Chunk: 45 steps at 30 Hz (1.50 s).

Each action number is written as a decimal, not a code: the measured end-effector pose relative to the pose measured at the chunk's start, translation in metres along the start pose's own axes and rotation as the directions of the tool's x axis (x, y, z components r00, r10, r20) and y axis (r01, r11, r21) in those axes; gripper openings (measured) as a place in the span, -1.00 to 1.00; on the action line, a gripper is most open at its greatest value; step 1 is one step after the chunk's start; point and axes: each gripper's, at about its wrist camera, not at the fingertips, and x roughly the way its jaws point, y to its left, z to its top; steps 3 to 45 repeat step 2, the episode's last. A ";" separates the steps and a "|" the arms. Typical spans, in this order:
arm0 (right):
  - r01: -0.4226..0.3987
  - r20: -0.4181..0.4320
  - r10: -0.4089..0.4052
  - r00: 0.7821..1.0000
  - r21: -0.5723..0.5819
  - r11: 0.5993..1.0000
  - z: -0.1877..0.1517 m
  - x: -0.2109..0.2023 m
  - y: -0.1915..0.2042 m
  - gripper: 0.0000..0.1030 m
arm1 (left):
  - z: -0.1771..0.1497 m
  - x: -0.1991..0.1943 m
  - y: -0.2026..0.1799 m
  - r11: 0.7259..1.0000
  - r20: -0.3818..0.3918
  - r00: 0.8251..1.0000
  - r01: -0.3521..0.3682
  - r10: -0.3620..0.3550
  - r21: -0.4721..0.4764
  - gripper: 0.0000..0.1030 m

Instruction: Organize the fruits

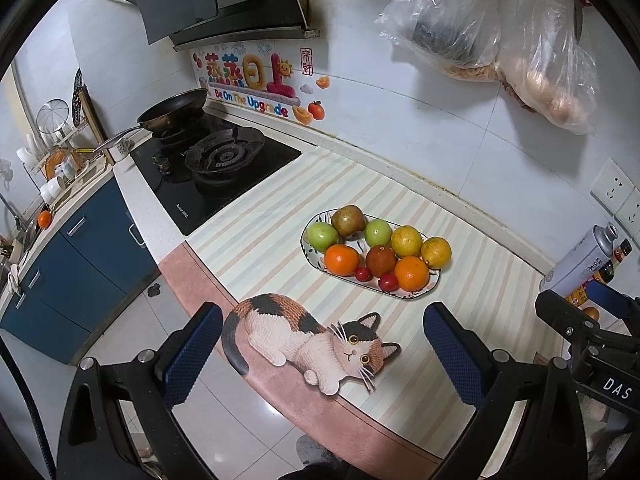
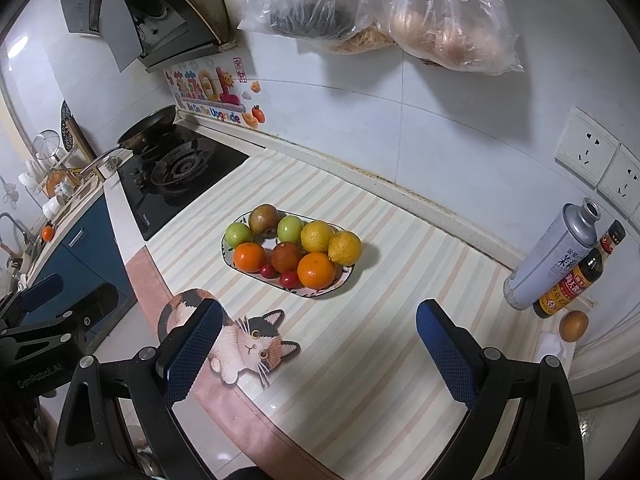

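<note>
On the far left of the desk we see a black gas hob (image 1: 216,172), then our left gripper (image 1: 324,356) with fingers spread and empty over a striped cat-print mat (image 1: 280,216). Mid-mat sits the oval patterned plate (image 1: 424,292) heaped with oranges, green and yellow fruits. Our right gripper (image 2: 320,350) hovers spread, empty, beside a silver can (image 2: 552,256).

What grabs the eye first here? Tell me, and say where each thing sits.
The oval plate piled with fruit stands out mid-counter on the striped mat: oranges, yellow citrus, green fruits and small red cherry tomatoes. In front of it, at the counter's edge, lies a calico cat-shaped mat. Clear plastic bags hang on the tiled wall above.
</note>
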 end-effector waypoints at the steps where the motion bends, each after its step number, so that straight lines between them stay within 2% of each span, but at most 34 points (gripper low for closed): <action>1: 0.002 -0.001 -0.002 1.000 0.000 1.000 0.000 0.000 0.000 0.93 | 0.000 0.000 0.000 1.000 -0.001 1.000 0.000 0.000 0.000 1.00; 45: 0.002 -0.002 -0.002 1.000 0.000 1.000 0.001 0.001 -0.001 0.93 | 0.000 0.000 0.000 1.000 -0.002 1.000 0.002 -0.002 0.000 1.00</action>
